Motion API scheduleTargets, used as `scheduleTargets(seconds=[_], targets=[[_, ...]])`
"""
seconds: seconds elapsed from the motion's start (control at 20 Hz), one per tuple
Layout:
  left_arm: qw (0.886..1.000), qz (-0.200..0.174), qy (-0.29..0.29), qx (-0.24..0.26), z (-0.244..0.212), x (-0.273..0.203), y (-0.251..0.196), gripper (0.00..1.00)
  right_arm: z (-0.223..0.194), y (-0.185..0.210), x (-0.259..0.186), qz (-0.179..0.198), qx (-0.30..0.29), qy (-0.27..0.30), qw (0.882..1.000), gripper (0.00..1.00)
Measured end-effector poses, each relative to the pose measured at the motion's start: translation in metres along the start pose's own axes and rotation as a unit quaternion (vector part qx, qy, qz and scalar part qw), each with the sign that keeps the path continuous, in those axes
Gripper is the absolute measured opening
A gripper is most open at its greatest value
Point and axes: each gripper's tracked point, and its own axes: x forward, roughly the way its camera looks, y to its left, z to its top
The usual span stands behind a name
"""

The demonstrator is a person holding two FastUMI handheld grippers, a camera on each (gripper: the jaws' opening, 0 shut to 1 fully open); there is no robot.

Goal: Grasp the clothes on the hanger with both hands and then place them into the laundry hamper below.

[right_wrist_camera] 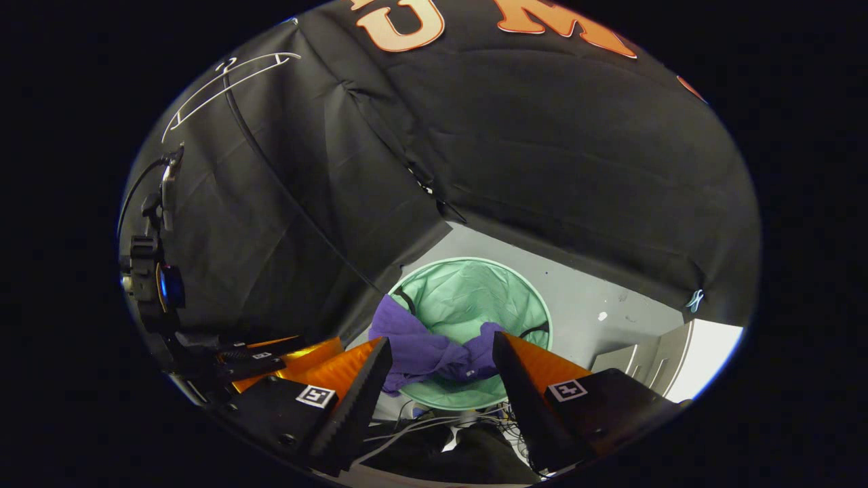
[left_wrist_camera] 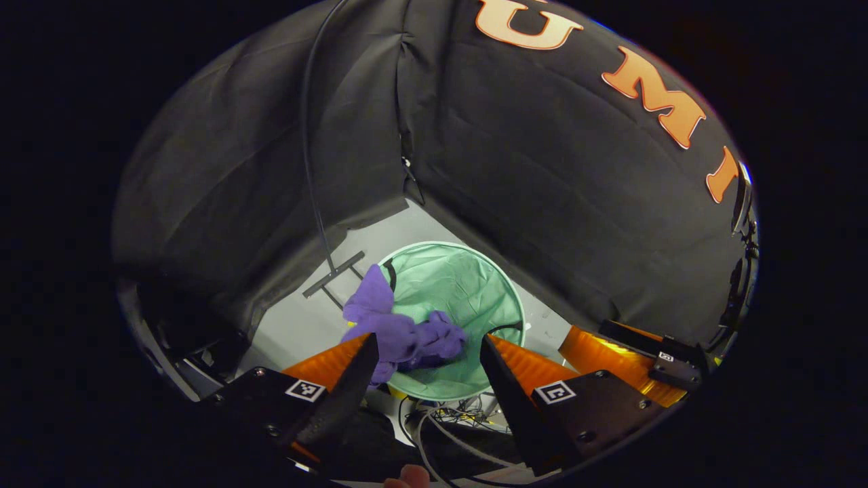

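Below both grippers, on the pale floor (left_wrist_camera: 298,325), stands the round green laundry hamper (left_wrist_camera: 475,285), mouth up, close to the corner of the black cloth wall (left_wrist_camera: 542,169). Purple clothes (left_wrist_camera: 400,332) lie draped over the hamper's near-left rim: one part hangs outside the rim, the rest lies bunched inside (most of the green interior toward the far right is uncovered). Bare floor runs left and right of the hamper; cables (left_wrist_camera: 447,413) lie on the near side of it. A thin black stand (left_wrist_camera: 332,274) rests on the floor just left of the hamper, and in the right gripper view a white hanger (right_wrist_camera: 230,88) hangs high against the wall at far left.

Left gripper (left_wrist_camera: 427,359): jaws wide apart, nothing between them, clear above the clothes. Right gripper (right_wrist_camera: 441,362): jaws likewise spread wide, holding nothing, above the hamper. The two grippers are side by side, near each other.
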Motion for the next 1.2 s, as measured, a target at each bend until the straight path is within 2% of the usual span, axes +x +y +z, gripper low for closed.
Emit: scheduleTargets(seconds=[0.15, 0.35, 0.65, 0.8, 0.95, 1.2], targets=[[1.000, -0.007, -0.014, -0.002, 0.005, -0.002, -0.004, 0.98, 0.000, -0.002, 0.001, -0.003, -0.001, -0.004, 1.000, 0.98], [0.998, -0.018, -0.066, 0.006, 0.024, -0.004, -0.004, 0.97, 0.009, 0.007, -0.009, 0.003, -0.006, -0.024, 1.000, 0.99], [0.987, -0.021, -0.152, 0.038, 0.050, -0.027, 0.015, 0.97, 0.051, 0.030, -0.053, -0.008, -0.046, -0.108, 0.993, 0.99], [0.978, -0.032, -0.201, 0.038, 0.071, -0.040, 0.025, 0.97, 0.082, 0.056, -0.078, -0.002, -0.048, -0.176, 0.983, 0.98], [0.967, -0.042, -0.249, 0.033, 0.095, -0.066, 0.034, 0.96, 0.108, 0.068, -0.101, -0.020, -0.050, -0.233, 0.971, 0.98], [0.937, -0.047, -0.338, 0.075, 0.142, -0.121, 0.040, 0.96, 0.146, 0.085, -0.165, -0.058, -0.041, -0.320, 0.945, 0.98]])
